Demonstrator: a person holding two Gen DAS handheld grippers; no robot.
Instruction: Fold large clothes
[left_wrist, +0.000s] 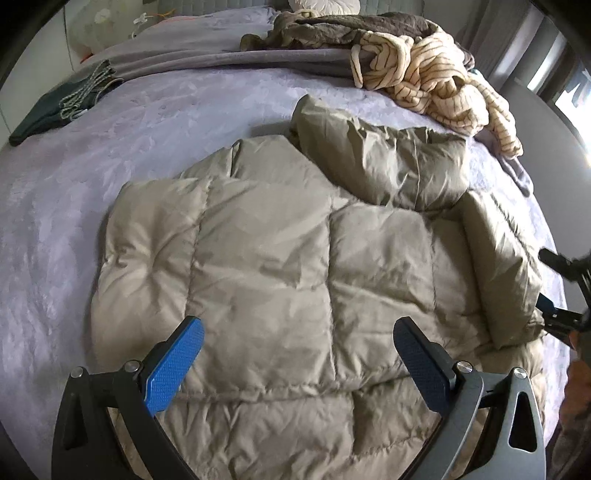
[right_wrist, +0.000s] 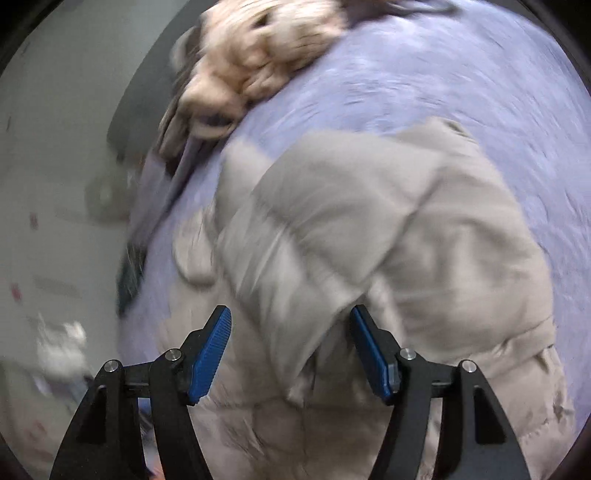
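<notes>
Lavender bedspread (left_wrist: 110, 155) covers a bed. Beige puffer jacket (left_wrist: 277, 266) lies spread flat on it, w/ one sleeve folded over on the right side. Cream striped garment (left_wrist: 436, 88) is heaped at the far edge. Left gripper (left_wrist: 299, 332) hangs above the jacket, jaws wide apart, nothing between. Right gripper (right_wrist: 291, 325), in a blurred view, has jaws apart astride a jacket fold, pads not pressing.

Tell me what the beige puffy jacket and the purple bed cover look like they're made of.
Beige puffy jacket: seemingly thin synthetic shell, nylon or polyester, with a soft sheen; stitched quilting and fine creases over puffed sections suggest down or fibre filling. Purple bed cover: likely plush fleece or velvet; matte nap with lighter brushed patches.
</notes>
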